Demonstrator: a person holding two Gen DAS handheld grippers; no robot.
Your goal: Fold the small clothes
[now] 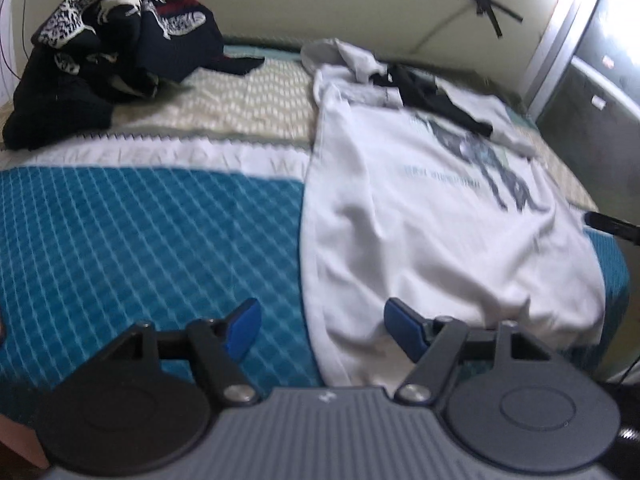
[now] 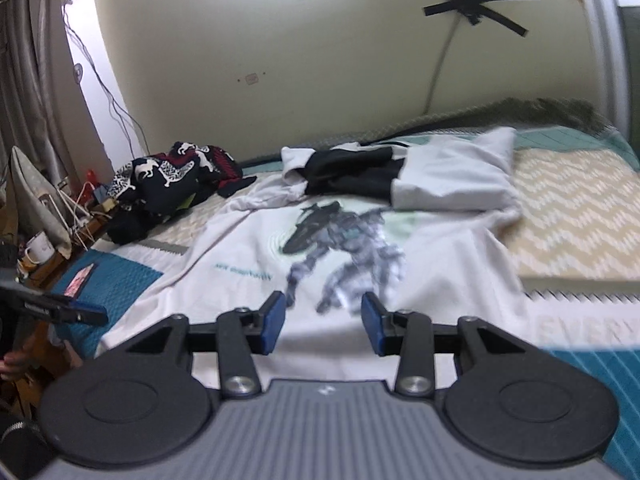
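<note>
While both claws hang over the bed (image 1: 140,232):
T-shirt (image 1: 432,216): white, spread print-up, centre-right of frame; long axis runs near edge to far wall, hem nearest.
Left claw (image 1: 320,330): spread, empty, straddling the hem edge.
Right claw (image 2: 324,322): partly spread, empty, above the print.

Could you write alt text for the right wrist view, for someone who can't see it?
A white printed T-shirt lies spread on a bed, the open right gripper hovering above its near edge. A dark patterned clothes heap sits far left.
</note>
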